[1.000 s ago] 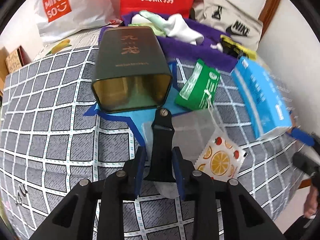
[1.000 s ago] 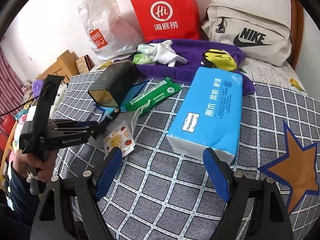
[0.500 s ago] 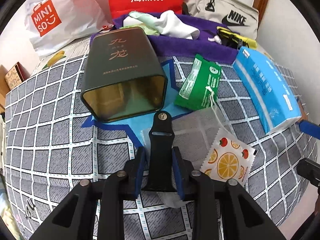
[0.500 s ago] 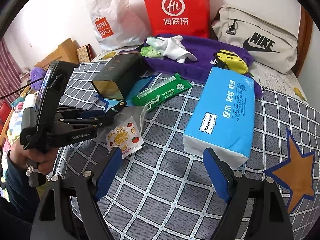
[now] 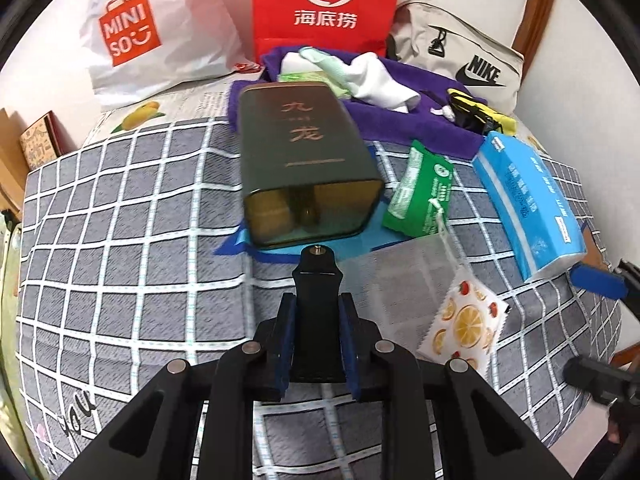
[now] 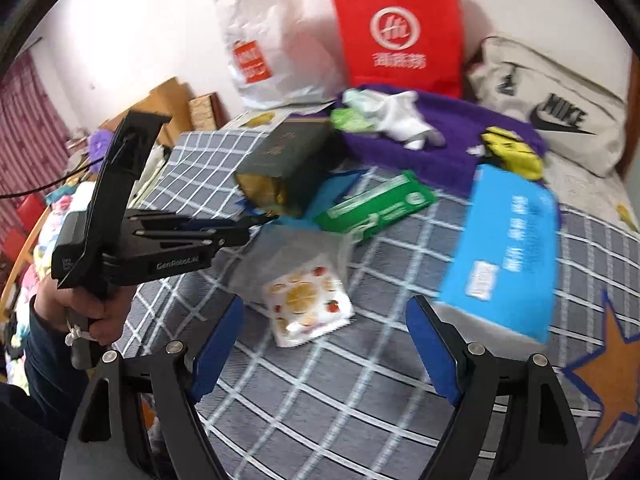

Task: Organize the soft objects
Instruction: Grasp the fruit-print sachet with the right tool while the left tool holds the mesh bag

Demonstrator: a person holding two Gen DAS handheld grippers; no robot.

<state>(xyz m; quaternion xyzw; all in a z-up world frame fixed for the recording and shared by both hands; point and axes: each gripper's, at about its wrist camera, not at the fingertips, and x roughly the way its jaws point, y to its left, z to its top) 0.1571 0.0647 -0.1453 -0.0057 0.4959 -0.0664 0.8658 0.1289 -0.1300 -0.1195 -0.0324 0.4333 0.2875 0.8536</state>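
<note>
A grey bedspread (image 5: 120, 216) with a white grid covers the bed, with a blue star patch under the dark tin (image 5: 308, 164), which lies on its side with its open end toward the left claw (image 5: 317, 354). That claw is clamped on a black strap (image 5: 317, 304), whose end sticks out toward the tin's mouth. The right claw (image 6: 320, 354) hangs wide open with nothing in it, over the bedspread in front of a fruit-print packet (image 6: 306, 304). A green pack (image 5: 424, 192) and a blue tissue pack (image 5: 528, 200) lie right of the tin. Behind them a purple towel (image 5: 404, 124) holds white socks (image 5: 380, 84). Against the white wall stand a white shopping bag (image 5: 152, 36), a red paper bag (image 5: 326, 4) and a beige sports bag (image 5: 460, 60)
</note>
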